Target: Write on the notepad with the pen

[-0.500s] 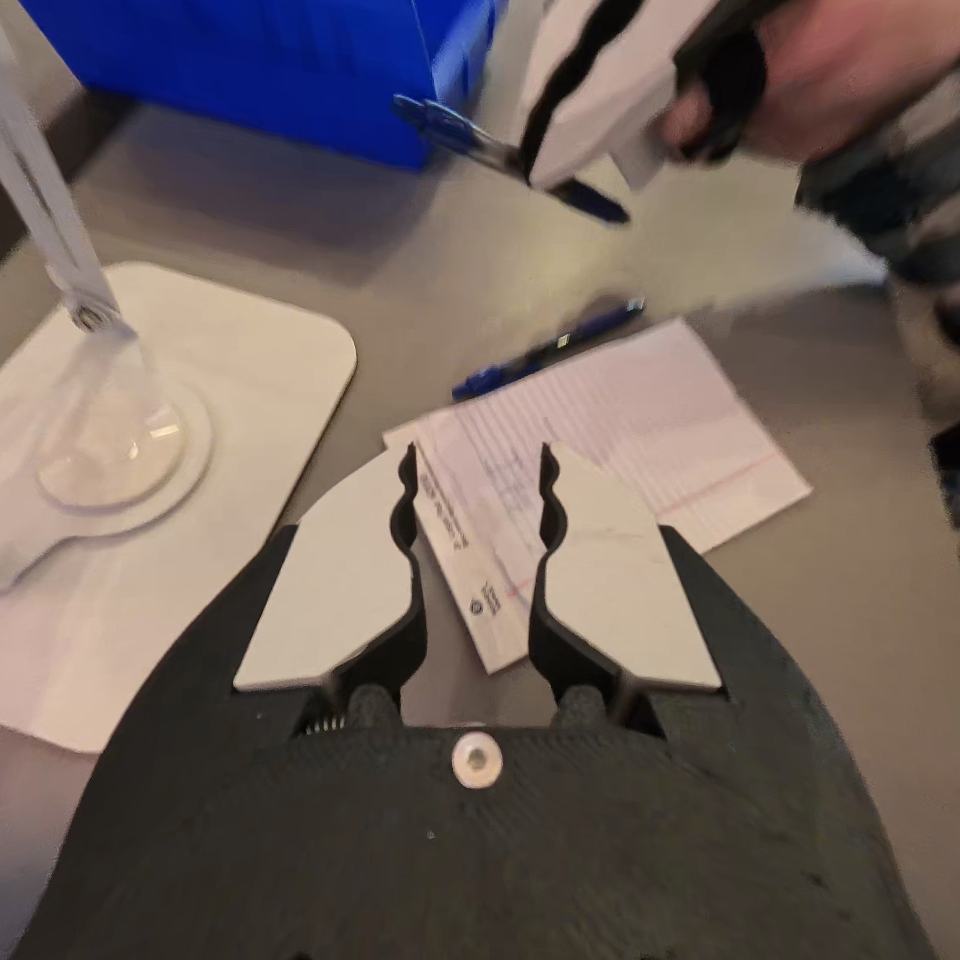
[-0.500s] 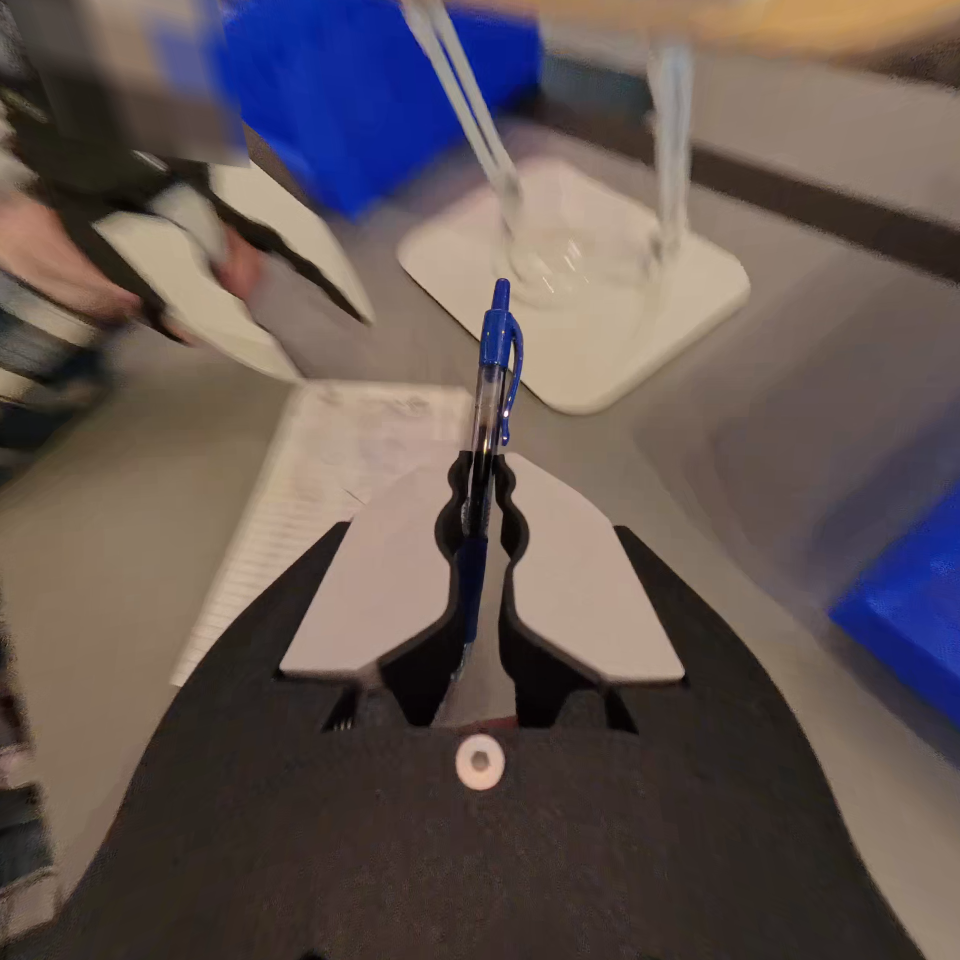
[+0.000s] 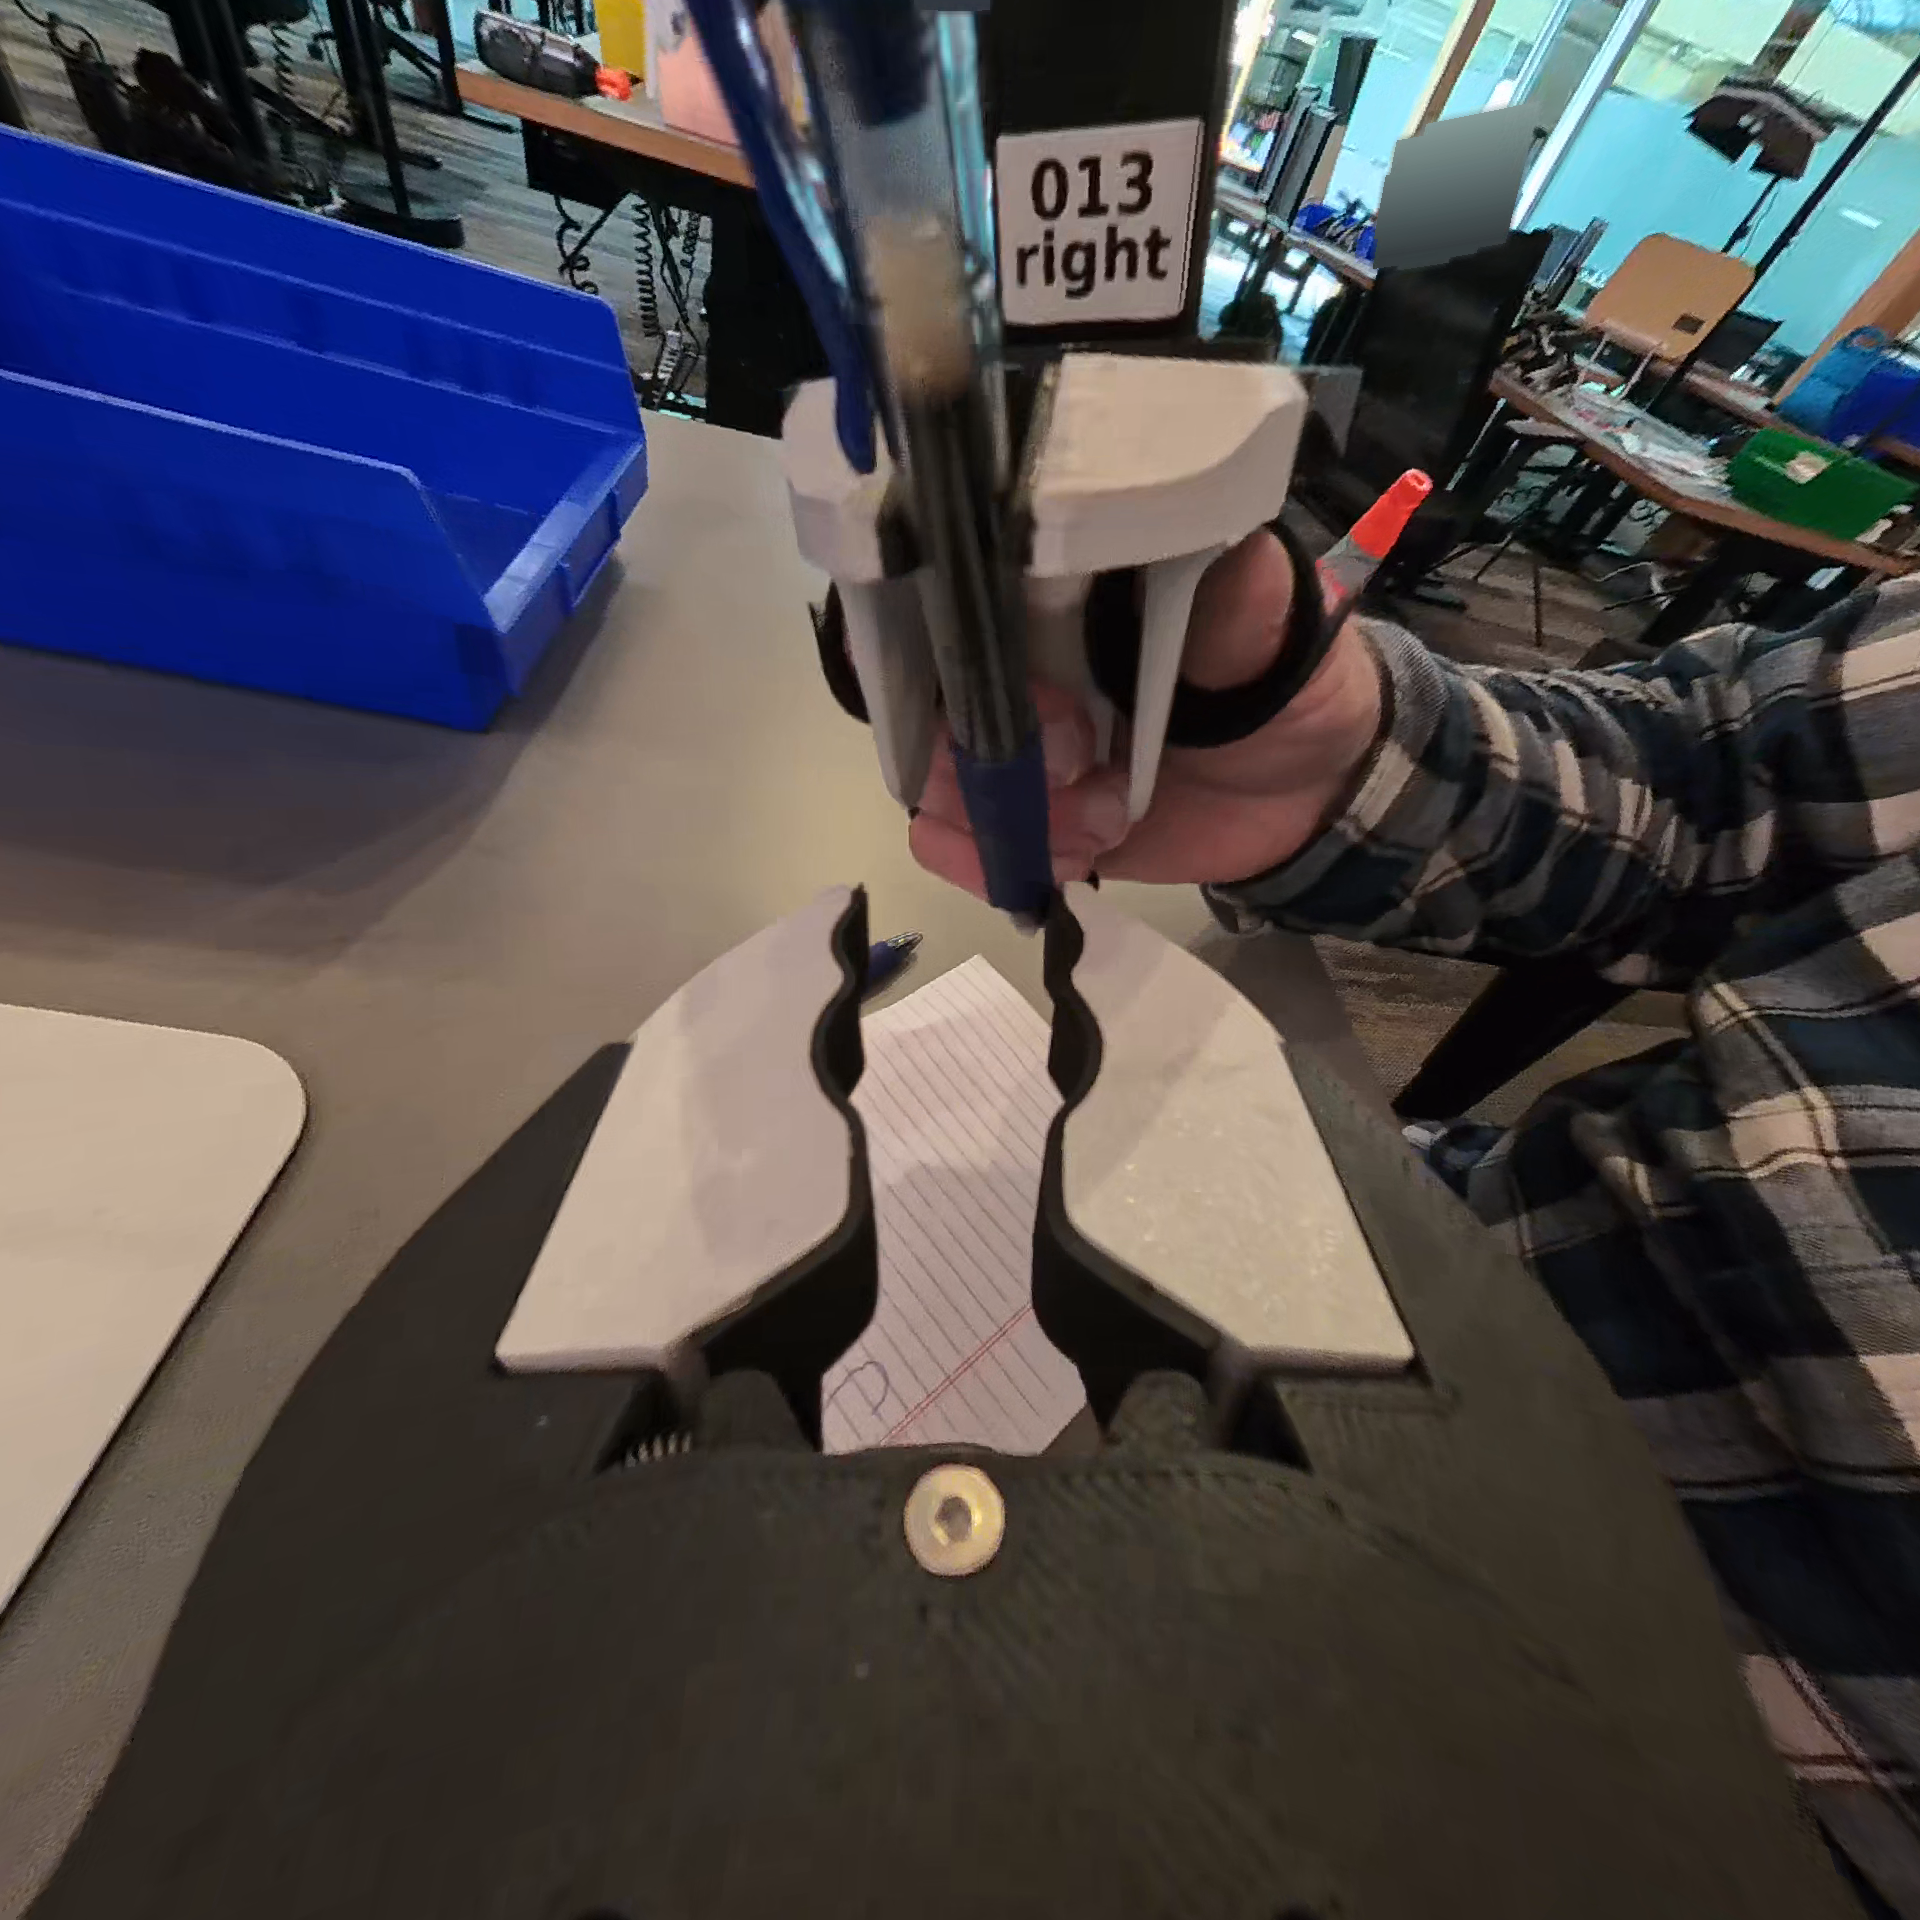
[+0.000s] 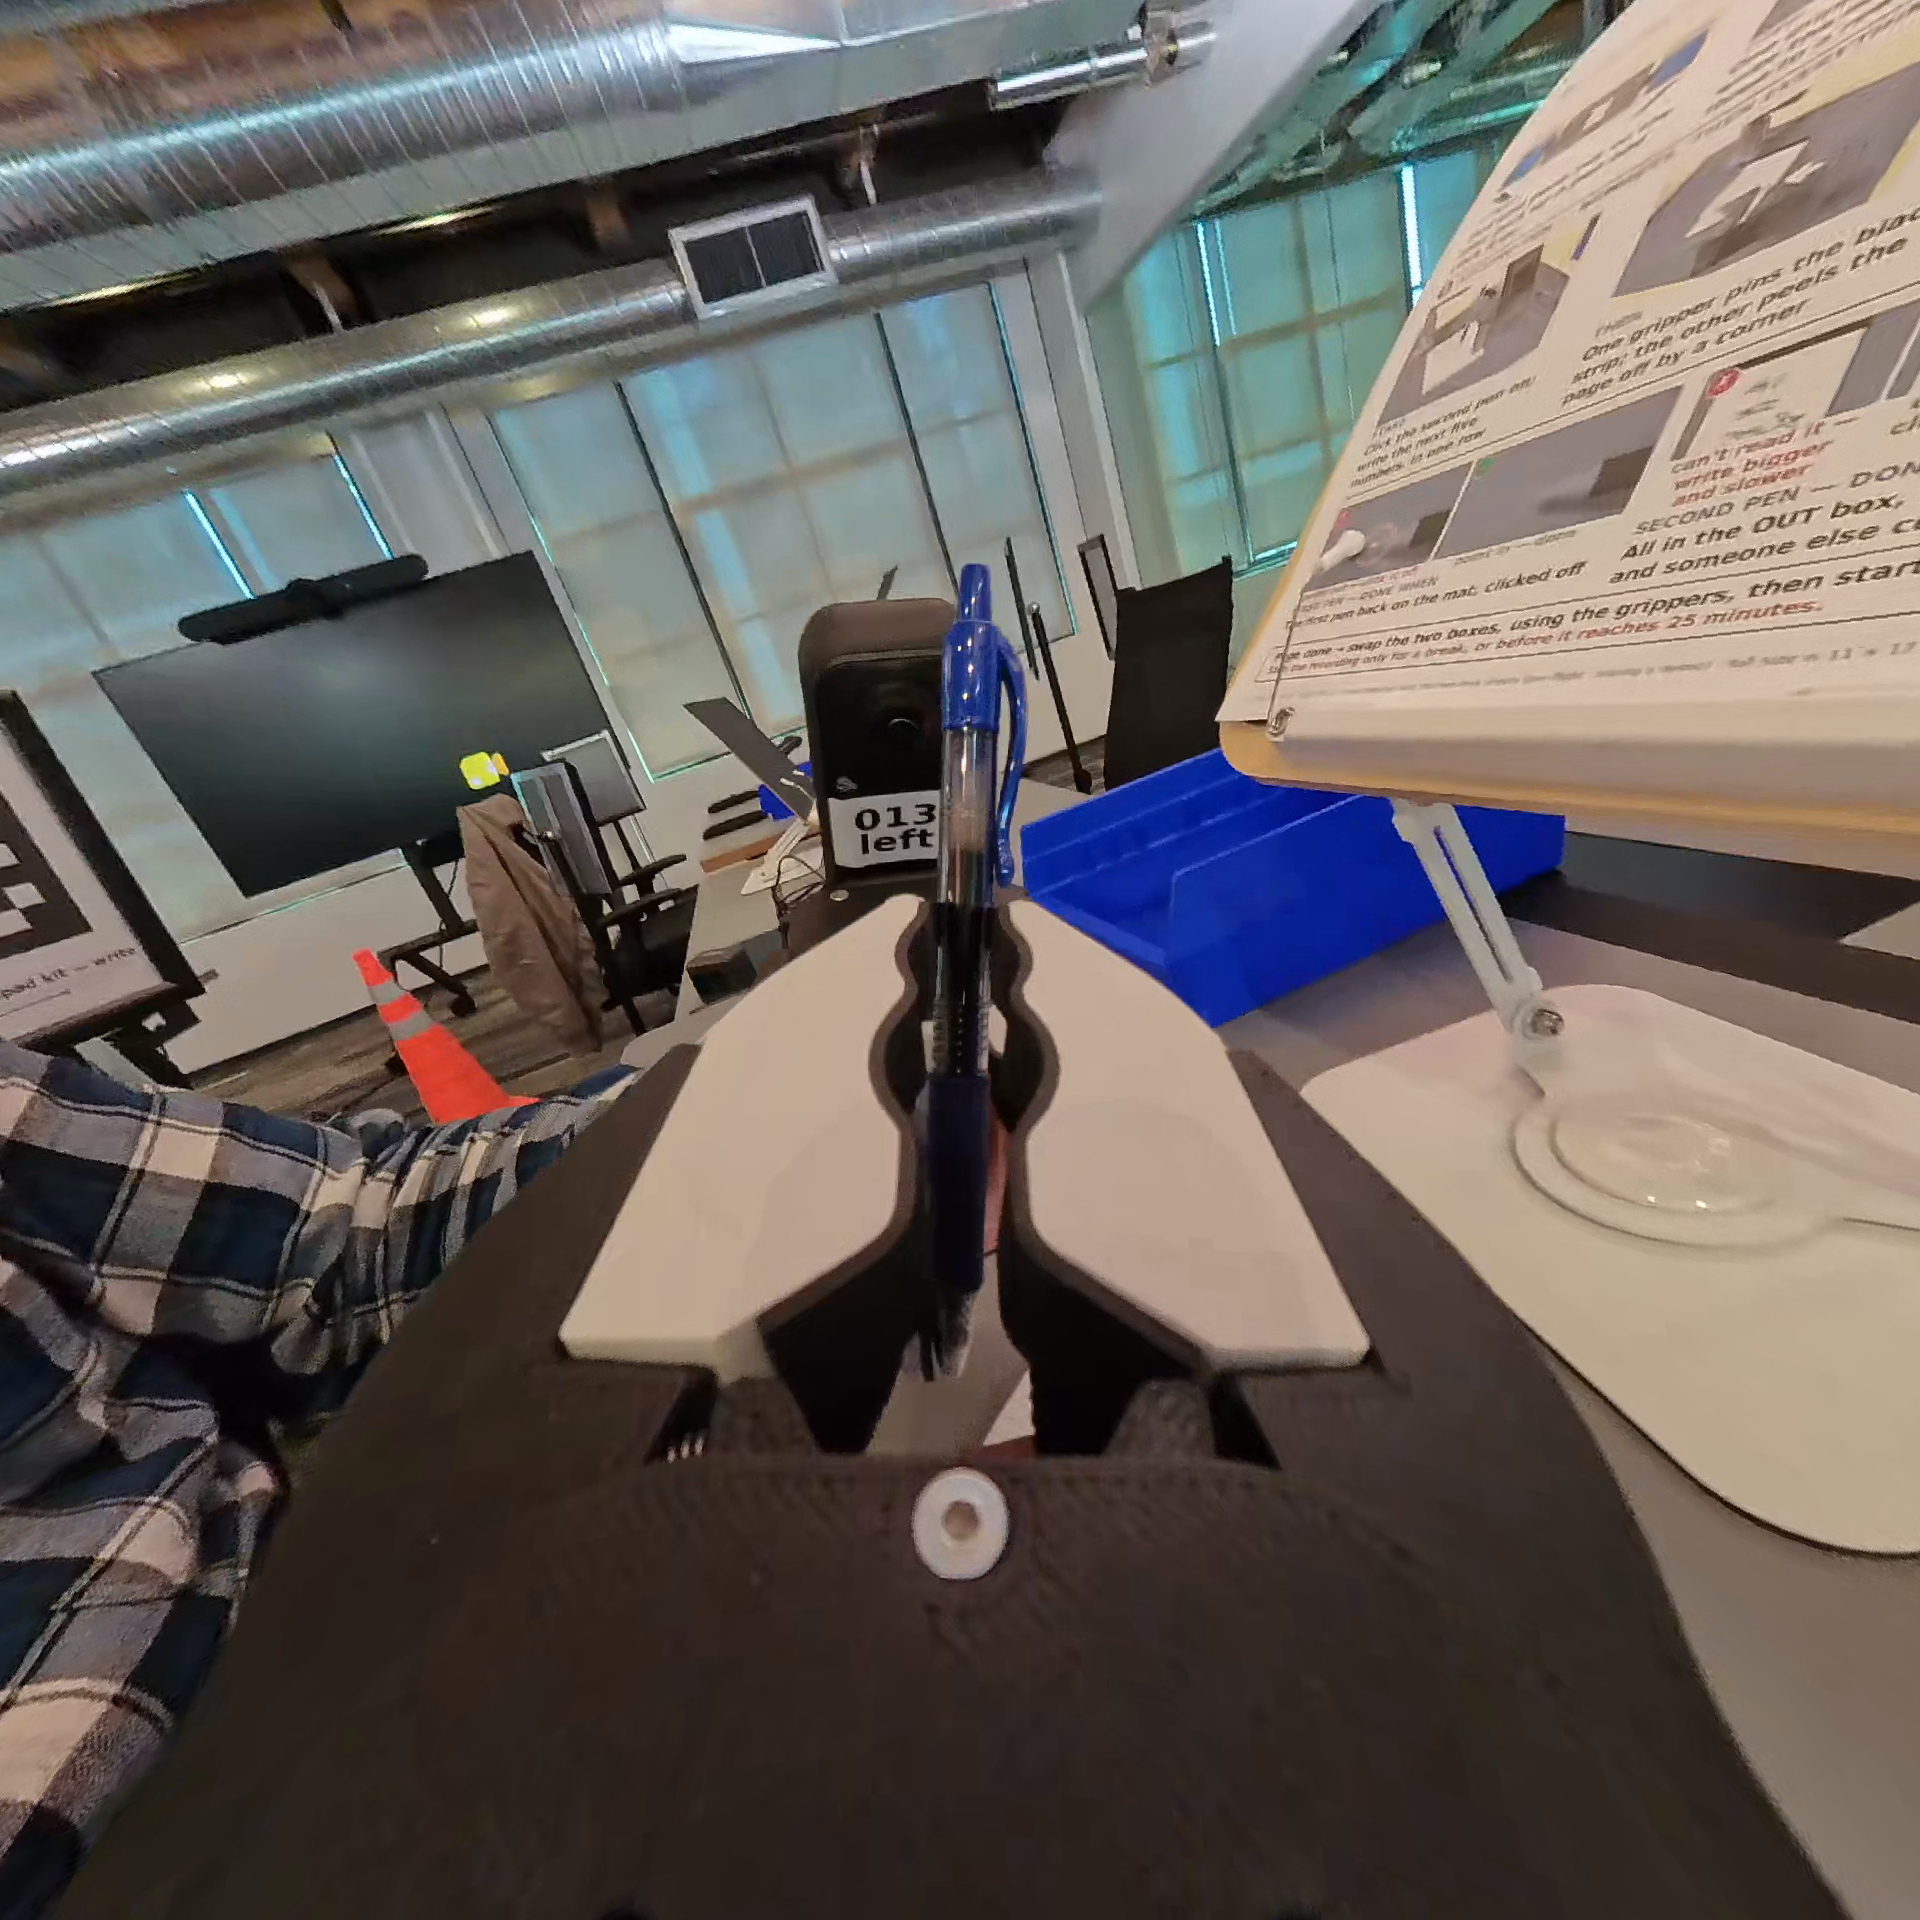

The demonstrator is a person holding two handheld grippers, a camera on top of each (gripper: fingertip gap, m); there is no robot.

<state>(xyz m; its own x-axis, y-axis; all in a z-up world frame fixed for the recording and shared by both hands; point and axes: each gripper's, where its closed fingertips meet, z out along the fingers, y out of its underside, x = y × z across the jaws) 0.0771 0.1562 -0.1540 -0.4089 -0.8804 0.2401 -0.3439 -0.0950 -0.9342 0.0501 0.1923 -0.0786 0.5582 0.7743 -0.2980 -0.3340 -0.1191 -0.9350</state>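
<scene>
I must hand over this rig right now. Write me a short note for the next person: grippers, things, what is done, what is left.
Right gripper: shut on the blue pen, held upright, writing end down.
Left gripper: open, holds nothing, over the notepad.
Notepad lies on the grey table; a second pen lies just beyond it.
Done: pen picked up; one small mark is on the page.
Left: steady the pad, lower the tip, write.

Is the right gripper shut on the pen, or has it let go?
Shut on it. The right gripper clamps the blue pen, both pads against its barrel, clip end up.
</scene>
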